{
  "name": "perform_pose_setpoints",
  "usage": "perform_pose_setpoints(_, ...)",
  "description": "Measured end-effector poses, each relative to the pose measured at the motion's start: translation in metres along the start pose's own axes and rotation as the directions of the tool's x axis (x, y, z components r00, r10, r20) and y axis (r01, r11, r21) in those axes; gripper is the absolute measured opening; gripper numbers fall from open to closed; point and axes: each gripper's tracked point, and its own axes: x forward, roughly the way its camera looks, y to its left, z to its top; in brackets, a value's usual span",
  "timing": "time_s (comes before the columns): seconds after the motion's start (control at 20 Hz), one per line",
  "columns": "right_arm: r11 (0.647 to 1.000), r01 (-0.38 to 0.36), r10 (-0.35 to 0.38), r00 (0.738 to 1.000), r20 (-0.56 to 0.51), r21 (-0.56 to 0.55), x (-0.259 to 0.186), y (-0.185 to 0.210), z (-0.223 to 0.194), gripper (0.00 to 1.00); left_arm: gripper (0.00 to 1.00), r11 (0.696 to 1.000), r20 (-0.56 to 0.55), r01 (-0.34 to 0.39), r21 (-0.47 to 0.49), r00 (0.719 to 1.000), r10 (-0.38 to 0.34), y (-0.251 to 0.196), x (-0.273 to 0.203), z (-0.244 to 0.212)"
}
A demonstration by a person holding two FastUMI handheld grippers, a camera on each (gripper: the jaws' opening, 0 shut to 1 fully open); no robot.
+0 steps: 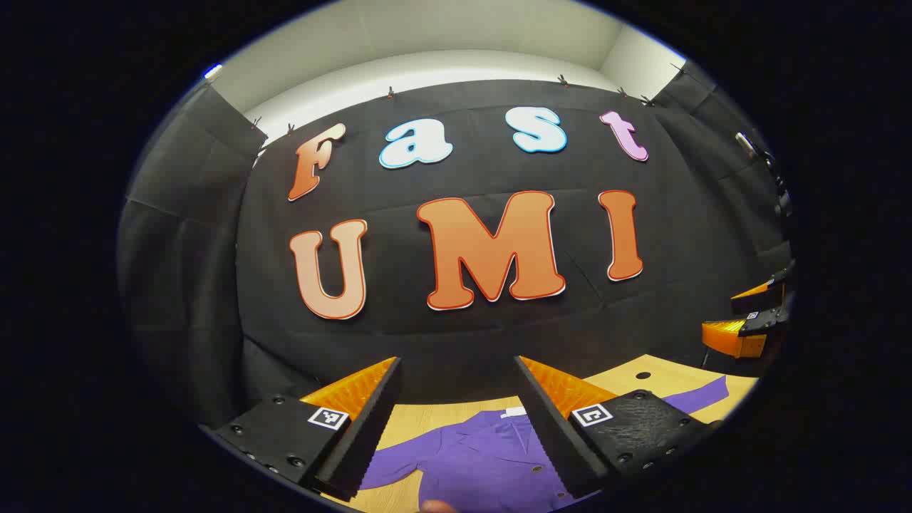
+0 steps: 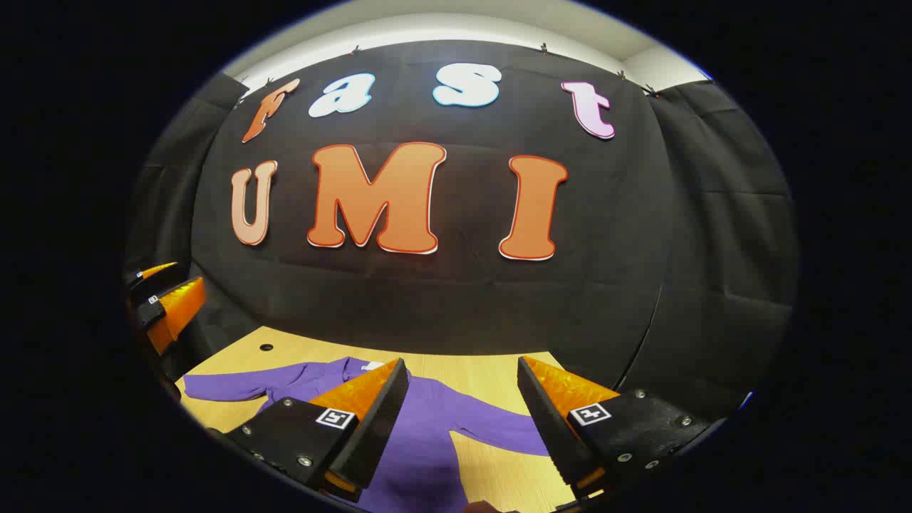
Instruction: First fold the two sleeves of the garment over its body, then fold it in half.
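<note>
A purple button-up garment lies flat on a light wooden table, collar toward the booth wall, both sleeves spread out sideways. In the left gripper view my left gripper hangs open above the garment's chest, nothing between its fingers. The right gripper appears at the far right of that view, raised over the table edge. In the right gripper view the garment lies below my open right gripper, one sleeve running right, the other sleeve running left. The left gripper hovers at the left edge.
The table ends at the black cloth wall close behind the collar. A small round hole marks the tabletop near the left sleeve. A fingertip pokes in at the bottom of the left gripper view.
</note>
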Motion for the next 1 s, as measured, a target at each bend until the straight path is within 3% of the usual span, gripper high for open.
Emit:
perform_pose_setpoints(0.25,1.0,0.023,-0.024,0.999,-0.032,-0.016,0.006,-0.014,-0.012,0.94,1.0,1.0,0.009,-0.028,0.001,1.0,0.028,0.007,0.0,0.001)
perform_pose_setpoints(0.7,1.0,-0.015,0.014,0.999,-0.031,-0.027,0.015,0.0,-0.014,0.94,1.0,0.999,0.018,-0.029,0.021,0.999,0.029,0.007,0.0,0.005)
perform_pose_setpoints(0.85,0.999,0.041,-0.038,0.993,-0.114,0.027,0.025,-0.02,-0.036,0.94,0.98,0.999,0.023,-0.034,0.025,0.999,0.033,0.008,0.001,0.004)
perform_pose_setpoints(1.0,0.992,0.124,-0.114,0.969,-0.218,0.033,0.035,-0.054,-0.069,0.94,1.0,0.998,0.019,-0.055,0.026,0.998,0.054,0.01,0.001,0.004)
